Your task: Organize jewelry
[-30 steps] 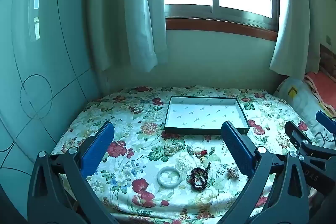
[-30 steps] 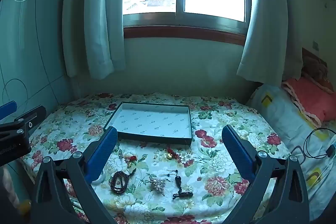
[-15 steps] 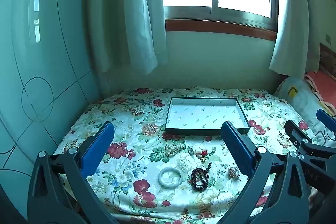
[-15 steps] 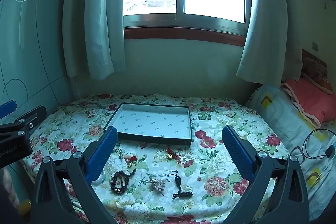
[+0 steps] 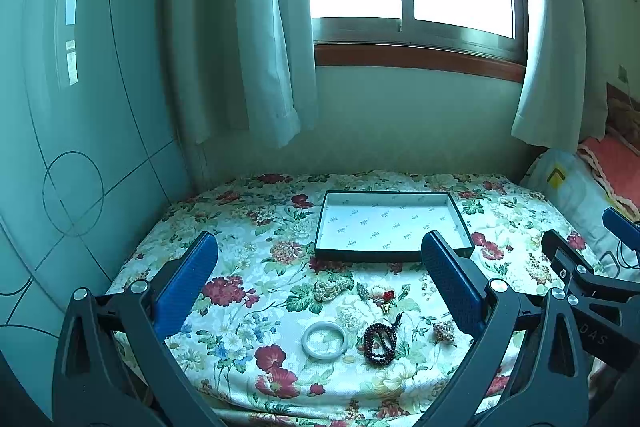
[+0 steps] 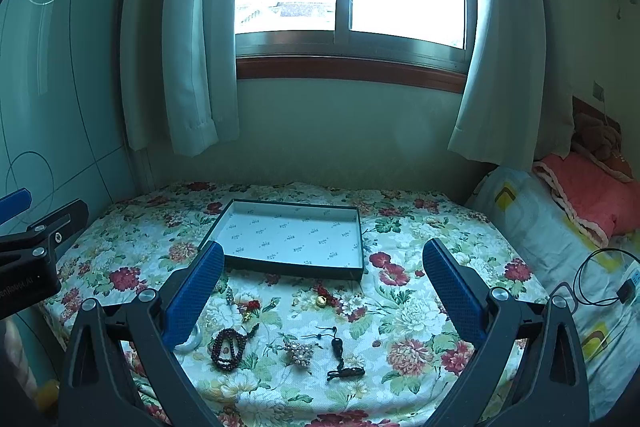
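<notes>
A dark-rimmed empty tray (image 5: 390, 225) (image 6: 292, 239) lies on a floral cloth. In front of it lie a white bangle (image 5: 324, 339), a dark bead bracelet (image 5: 380, 343) (image 6: 227, 343), a pearl brooch (image 6: 299, 351), a black cord pendant (image 6: 340, 355), a small red-and-gold piece (image 6: 250, 309) and a gold bead (image 6: 321, 301). My left gripper (image 5: 320, 291) is open and empty, held above the near jewelry. My right gripper (image 6: 323, 297) is open and empty, held above the same spread, to the right of the left one.
The floral cloth (image 6: 420, 291) covers a low surface against a wall under a window with curtains (image 6: 188, 67). A tiled wall (image 5: 72, 147) is on the left. Pillows (image 6: 584, 203) and a black cable (image 6: 600, 283) are on the right.
Both views have shifted only slightly; the jewelry sits a touch lower in the left wrist view. Nothing was grasped or moved.
</notes>
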`<state>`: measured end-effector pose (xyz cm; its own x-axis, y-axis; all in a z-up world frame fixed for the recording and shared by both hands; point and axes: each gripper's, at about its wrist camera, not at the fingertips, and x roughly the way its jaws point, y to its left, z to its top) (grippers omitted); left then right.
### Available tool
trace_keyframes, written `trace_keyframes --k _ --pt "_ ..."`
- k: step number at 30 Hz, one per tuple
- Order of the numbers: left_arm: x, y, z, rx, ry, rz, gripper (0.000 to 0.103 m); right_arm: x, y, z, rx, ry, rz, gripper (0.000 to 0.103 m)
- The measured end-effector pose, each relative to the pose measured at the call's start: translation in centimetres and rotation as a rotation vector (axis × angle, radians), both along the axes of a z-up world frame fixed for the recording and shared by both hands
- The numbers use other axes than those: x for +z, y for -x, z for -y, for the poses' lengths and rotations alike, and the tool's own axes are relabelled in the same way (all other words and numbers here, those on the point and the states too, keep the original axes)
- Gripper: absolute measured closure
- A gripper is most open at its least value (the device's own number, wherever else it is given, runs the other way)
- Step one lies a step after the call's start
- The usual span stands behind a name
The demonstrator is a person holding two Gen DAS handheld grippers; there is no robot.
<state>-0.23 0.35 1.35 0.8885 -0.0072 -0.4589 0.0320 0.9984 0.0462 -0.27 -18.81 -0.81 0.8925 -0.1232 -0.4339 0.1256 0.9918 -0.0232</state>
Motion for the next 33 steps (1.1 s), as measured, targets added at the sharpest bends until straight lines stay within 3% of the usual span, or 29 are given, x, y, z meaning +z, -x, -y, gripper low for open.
trace_keyframes --k 33 --pt "-0.05 0.74 0.38 -0.004 -0.006 0.008 0.002 0.25 0.23 -0.13 -0.001 0.007 0.009 0.004"
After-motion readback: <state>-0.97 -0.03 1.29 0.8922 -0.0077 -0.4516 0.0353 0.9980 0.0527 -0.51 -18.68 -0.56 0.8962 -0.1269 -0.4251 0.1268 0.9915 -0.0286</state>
